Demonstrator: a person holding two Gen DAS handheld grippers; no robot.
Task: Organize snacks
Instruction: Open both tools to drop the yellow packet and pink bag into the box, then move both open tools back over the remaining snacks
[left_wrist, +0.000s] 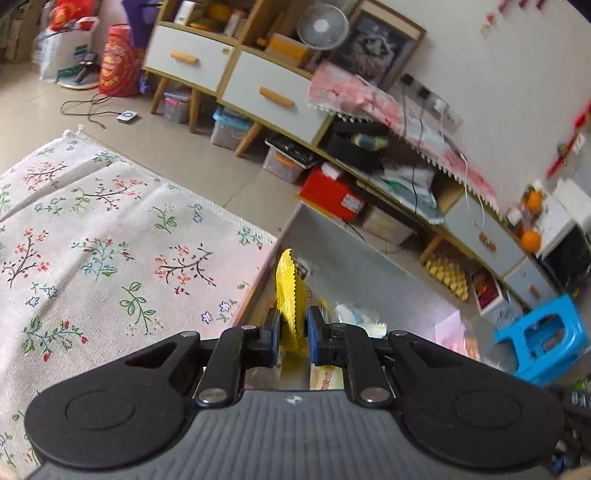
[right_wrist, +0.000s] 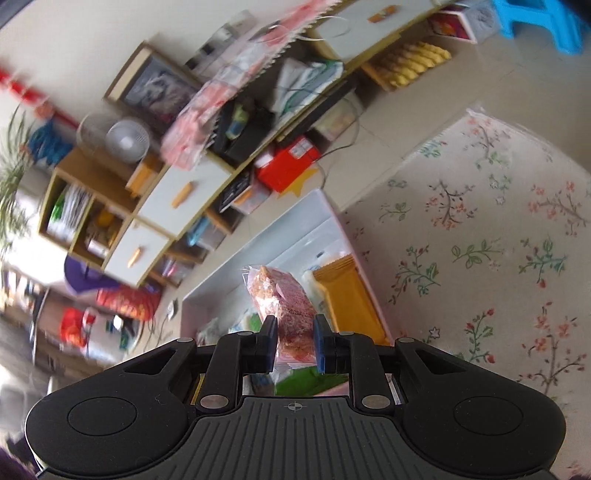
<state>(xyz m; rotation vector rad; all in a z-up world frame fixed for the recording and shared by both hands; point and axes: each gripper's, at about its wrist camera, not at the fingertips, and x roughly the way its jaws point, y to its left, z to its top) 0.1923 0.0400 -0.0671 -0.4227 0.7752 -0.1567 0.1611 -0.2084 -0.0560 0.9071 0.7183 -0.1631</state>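
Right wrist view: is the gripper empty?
No, the right gripper is clamped on a pink-red snack packet, held over the white bin beside the floral cloth.

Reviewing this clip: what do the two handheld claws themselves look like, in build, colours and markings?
Both look alike. The left claw and right claw have black linkage arms with silver pivot pins, blue pads on black fingers, two round black lobes, and a ribbed grey body with a small crosshair mark. No cables or sleeves show.

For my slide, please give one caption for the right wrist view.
Right gripper holds a pink snack pack over the white bin beside the floral cloth.
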